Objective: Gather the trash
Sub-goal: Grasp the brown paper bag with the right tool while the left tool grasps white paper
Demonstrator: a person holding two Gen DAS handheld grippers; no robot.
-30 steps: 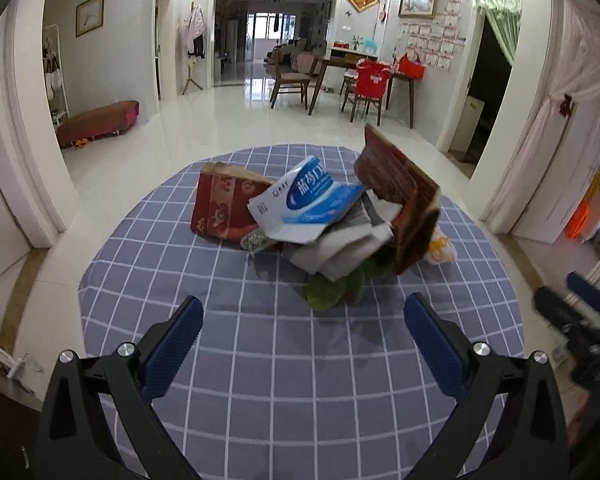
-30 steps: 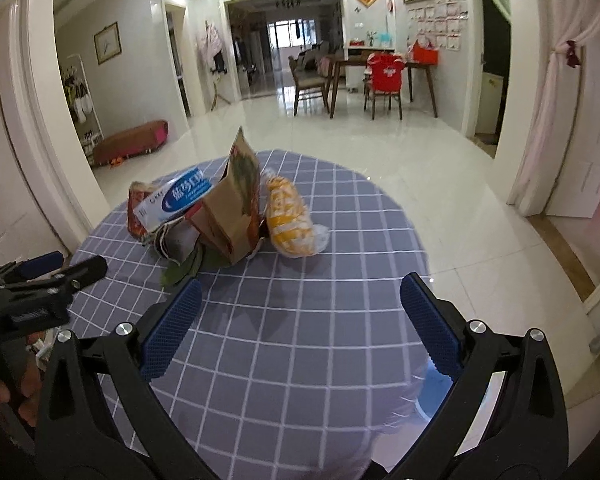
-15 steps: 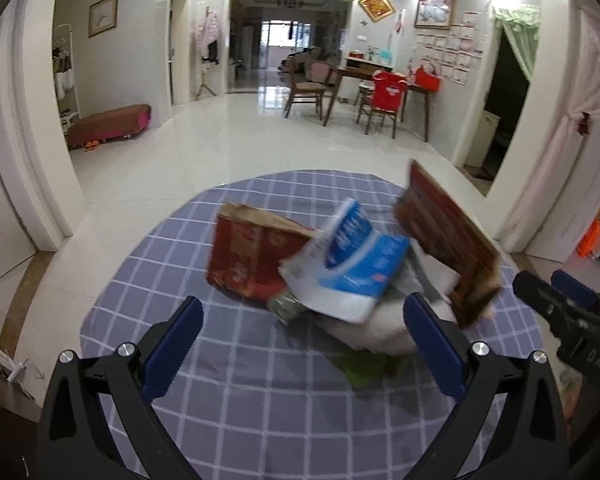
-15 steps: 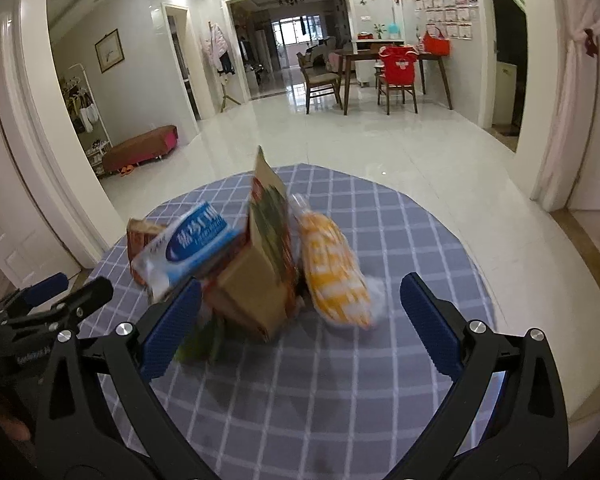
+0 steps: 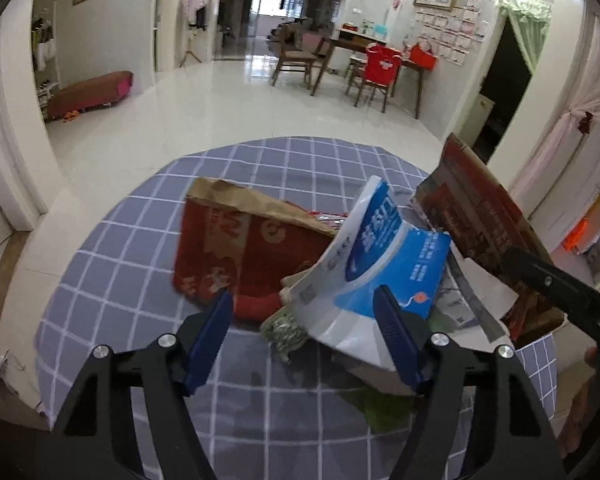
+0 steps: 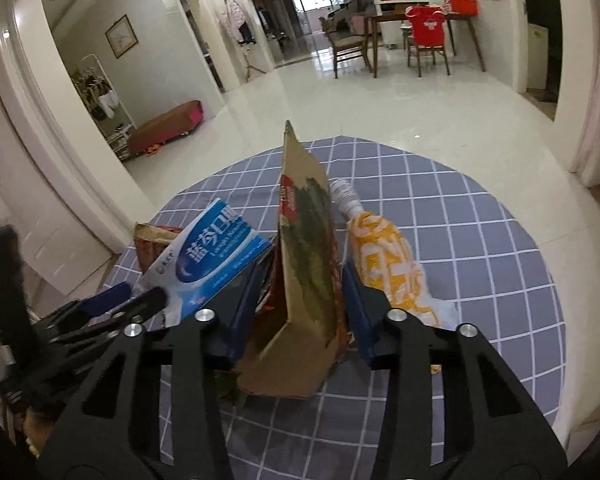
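A heap of trash lies on a round table with a blue-grey checked cloth (image 5: 120, 280). It holds a blue-and-white toothpaste box (image 5: 376, 264), a red-and-brown paper bag (image 5: 240, 248), a folded cardboard carton (image 6: 304, 280), and a crushed bottle with an orange label (image 6: 384, 264). My left gripper (image 5: 304, 312) has narrowed around the near end of the toothpaste box, with the right pad touching it. My right gripper (image 6: 300, 304) is shut on the carton, one blue pad on each side. The toothpaste box also shows in the right wrist view (image 6: 208, 256).
White paper (image 5: 472, 292) and green leaves (image 5: 384, 412) lie under the heap. Beyond the table's far edge is shiny tiled floor (image 5: 220, 108), a dining table with chairs (image 5: 364, 68), a low red bench (image 5: 88, 92) and white door frames.
Both grippers moved forward into the heap and narrowed their jaws. The right one closed on the carton; the left one came up around the toothpaste box.
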